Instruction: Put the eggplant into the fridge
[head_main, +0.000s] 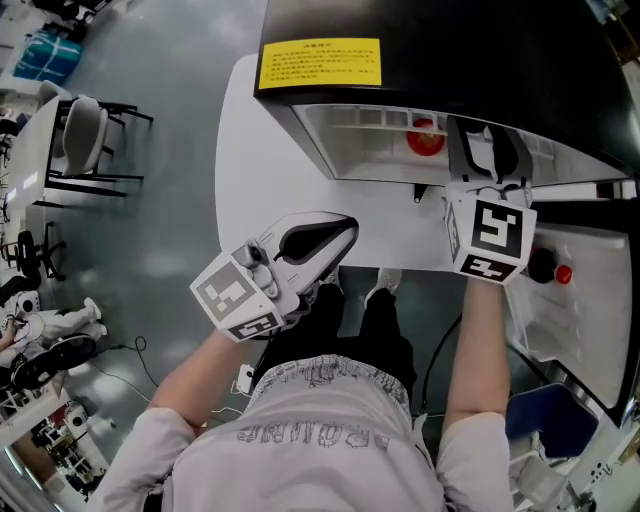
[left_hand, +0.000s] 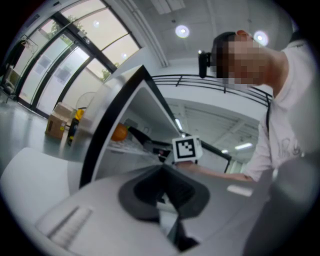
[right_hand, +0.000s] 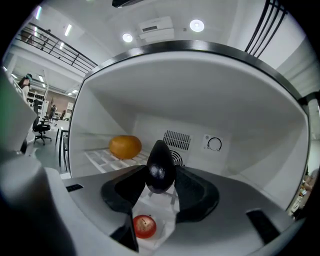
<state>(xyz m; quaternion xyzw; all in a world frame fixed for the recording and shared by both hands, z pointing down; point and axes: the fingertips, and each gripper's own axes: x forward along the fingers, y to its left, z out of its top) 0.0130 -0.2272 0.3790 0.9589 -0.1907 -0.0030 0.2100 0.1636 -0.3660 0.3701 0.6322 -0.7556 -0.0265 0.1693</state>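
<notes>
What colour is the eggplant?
The eggplant is glossy dark purple, nearly black; clearest in the right gripper view.

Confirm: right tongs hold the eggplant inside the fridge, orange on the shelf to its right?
Wrong side: the right gripper view shows the orange on the shelf left of the eggplant. The right tongs do hold the eggplant inside the fridge.
</notes>
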